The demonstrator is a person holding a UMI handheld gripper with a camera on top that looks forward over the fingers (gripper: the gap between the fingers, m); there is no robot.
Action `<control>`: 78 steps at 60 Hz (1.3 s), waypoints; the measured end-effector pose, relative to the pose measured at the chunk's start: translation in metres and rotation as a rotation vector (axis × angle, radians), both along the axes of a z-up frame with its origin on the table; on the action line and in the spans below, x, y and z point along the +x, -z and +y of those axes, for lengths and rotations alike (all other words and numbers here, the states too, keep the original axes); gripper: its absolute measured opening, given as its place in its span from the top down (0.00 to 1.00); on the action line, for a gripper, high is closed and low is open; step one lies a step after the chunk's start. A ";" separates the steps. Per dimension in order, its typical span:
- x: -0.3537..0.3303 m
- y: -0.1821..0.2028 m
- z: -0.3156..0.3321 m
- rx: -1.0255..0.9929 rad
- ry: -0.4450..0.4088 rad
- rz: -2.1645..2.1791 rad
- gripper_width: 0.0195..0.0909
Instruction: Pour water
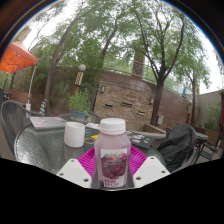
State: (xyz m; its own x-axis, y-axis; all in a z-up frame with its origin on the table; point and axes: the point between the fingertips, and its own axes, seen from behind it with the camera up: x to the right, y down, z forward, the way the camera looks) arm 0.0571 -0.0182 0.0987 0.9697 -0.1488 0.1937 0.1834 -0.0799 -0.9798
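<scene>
A small bottle (112, 155) with a white cap and a dark red fruit label stands upright between my gripper's (112, 172) magenta pads. Both pads (88, 160) press against its sides, so the gripper is shut on the bottle. A white cup (74, 134) stands on the glass table (45, 148), beyond the fingers and to their left. The bottle's base is hidden between the fingers.
A patio scene: a metal chair (14, 120) stands left of the table, papers (47, 122) lie behind the cup, and a dark bag (178, 146) rests on the right. A stone wall (130, 100), trees and an orange awning (14, 55) lie beyond.
</scene>
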 end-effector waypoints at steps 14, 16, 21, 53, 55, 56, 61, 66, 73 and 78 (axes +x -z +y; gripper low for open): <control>0.019 -0.096 0.079 -0.009 0.029 -0.621 0.69; 0.013 -0.106 0.095 -0.009 0.029 -0.753 0.69; -0.003 -0.110 0.136 -0.072 0.006 -1.096 0.69; -0.077 -0.090 0.246 -0.159 -0.143 -2.318 0.69; -0.079 -0.089 0.246 -0.156 -0.150 -2.337 0.69; -0.079 -0.088 0.247 -0.155 -0.152 -2.346 0.69; -0.078 -0.087 0.241 -0.159 -0.161 -2.347 0.69; -0.080 -0.090 0.235 -0.101 -0.102 -2.200 0.69; -0.062 -0.135 0.248 -0.091 -0.092 -1.593 0.69; -0.039 -0.157 0.237 -0.033 -0.064 -1.029 0.69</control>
